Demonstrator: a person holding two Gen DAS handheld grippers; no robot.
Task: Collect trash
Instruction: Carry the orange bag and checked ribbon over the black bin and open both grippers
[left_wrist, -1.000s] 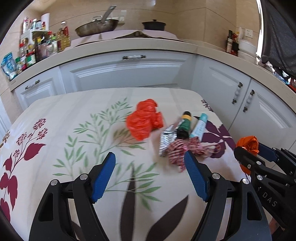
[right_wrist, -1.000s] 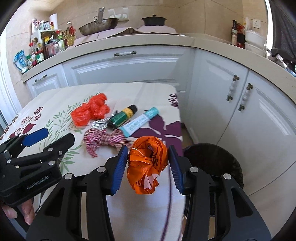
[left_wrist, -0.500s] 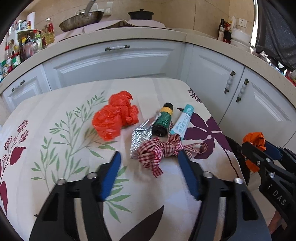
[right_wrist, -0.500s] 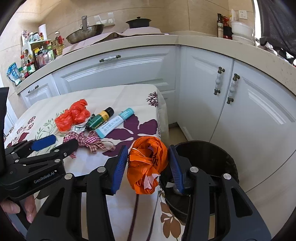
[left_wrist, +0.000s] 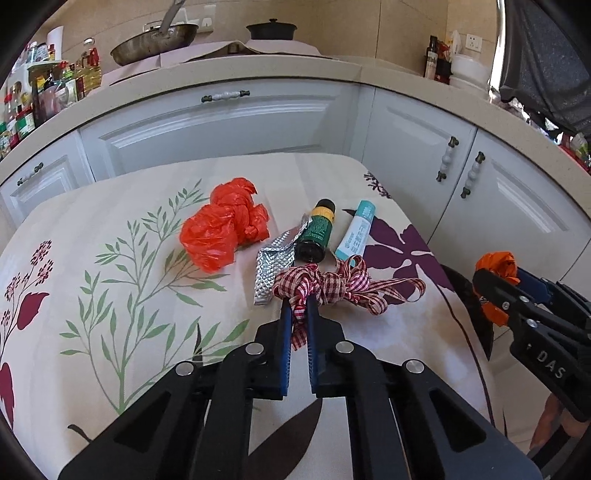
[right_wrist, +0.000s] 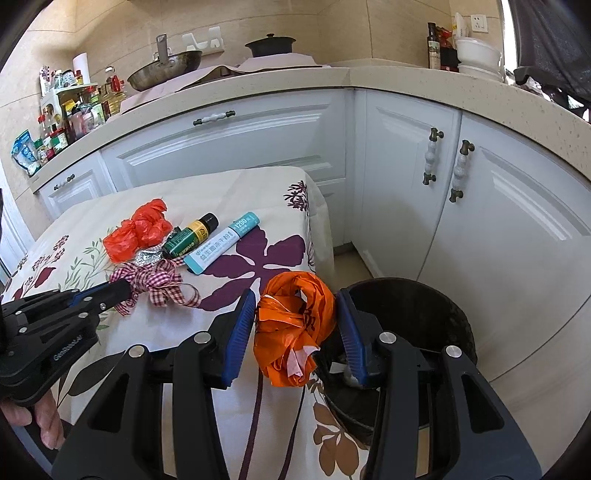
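A red-and-white checked ribbon bow (left_wrist: 332, 284) lies on the flowered tablecloth (left_wrist: 110, 221). My left gripper (left_wrist: 298, 299) has its jaws closing on the bow's left loops, and the cloth is pinched between the blue pads. In the right wrist view the same ribbon (right_wrist: 159, 280) sits at the left gripper's (right_wrist: 122, 291) tip. My right gripper (right_wrist: 295, 295) is shut on a crumpled orange plastic bag (right_wrist: 291, 328), held off the table's right edge beside the rim of a dark bin (right_wrist: 443, 306).
Behind the ribbon lie a red plastic bag (left_wrist: 221, 229), a silver foil strip (left_wrist: 273, 258), a small green bottle (left_wrist: 317, 232) and a teal-and-white tube (left_wrist: 358, 229). White cabinets (right_wrist: 406, 155) and a cluttered counter stand beyond the table.
The left gripper's jaws went from wide open to pinched on the ribbon as it came up to it. The right gripper carried the orange bag rightward to beside the bin.
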